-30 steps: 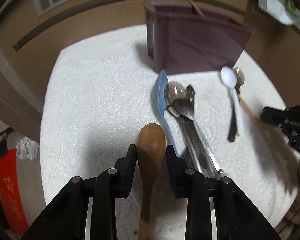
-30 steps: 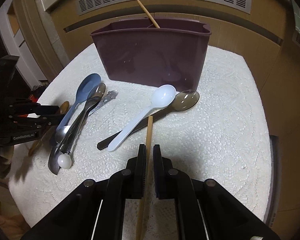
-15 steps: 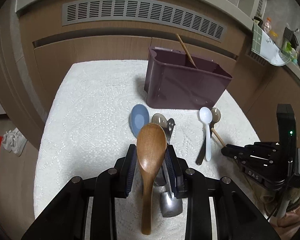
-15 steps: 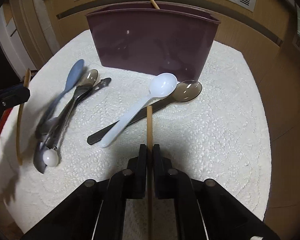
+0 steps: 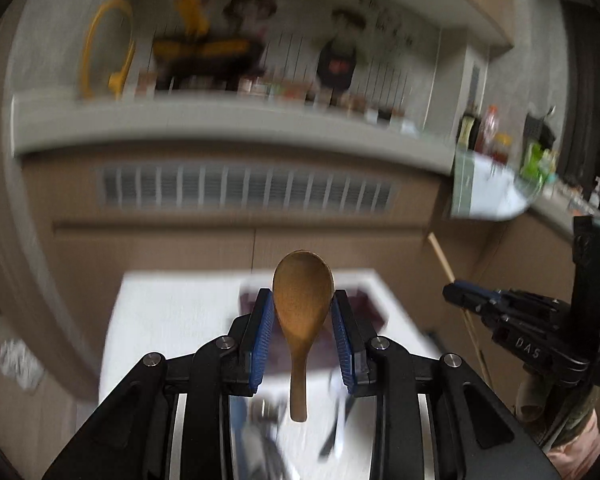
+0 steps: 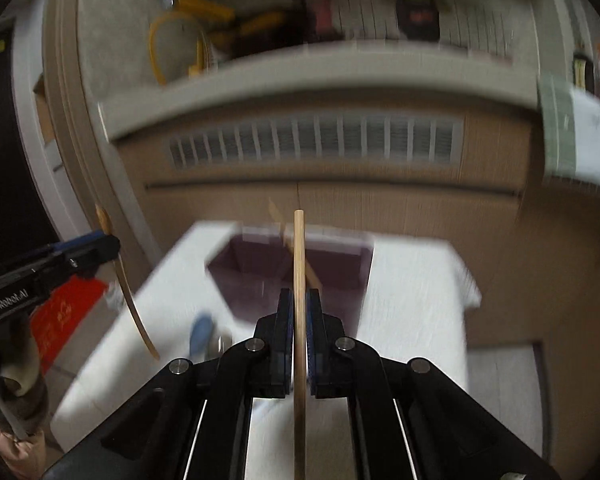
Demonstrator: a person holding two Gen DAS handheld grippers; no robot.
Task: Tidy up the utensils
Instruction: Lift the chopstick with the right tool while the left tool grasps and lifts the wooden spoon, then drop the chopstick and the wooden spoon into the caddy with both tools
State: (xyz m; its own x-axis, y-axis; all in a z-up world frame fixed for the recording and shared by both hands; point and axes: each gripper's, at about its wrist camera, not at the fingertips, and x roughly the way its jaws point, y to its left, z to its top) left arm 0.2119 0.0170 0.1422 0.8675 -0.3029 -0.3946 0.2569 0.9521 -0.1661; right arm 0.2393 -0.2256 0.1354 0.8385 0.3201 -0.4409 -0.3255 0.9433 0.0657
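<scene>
My left gripper [image 5: 303, 300] is shut on a wooden spoon [image 5: 302, 300], bowl up, held high above the white-clothed table [image 5: 172, 316]. My right gripper [image 6: 299, 300] is shut on a wooden chopstick [image 6: 299, 264], held upright over the dark purple bin [image 6: 256, 276]. The bin, blurred, holds another chopstick. In the left wrist view the right gripper [image 5: 456, 294] with its chopstick [image 5: 440, 254] is at the right. In the right wrist view the left gripper [image 6: 108, 246] with the spoon [image 6: 134, 312] is at the left. A blue spoon [image 6: 201, 332] lies on the table.
Blurred utensils [image 5: 268, 420] lie on the cloth below my left gripper. A wooden cabinet with a vent grille [image 6: 316, 140] stands behind the table. A shelf [image 5: 220, 120] with kitchen items runs above it. A red mat [image 6: 60, 312] lies on the floor at the left.
Both grippers have lifted high and tilted up, carrying the spoon and the chopstick away from the table. The views now look at the cabinet and shelf, with motion blur.
</scene>
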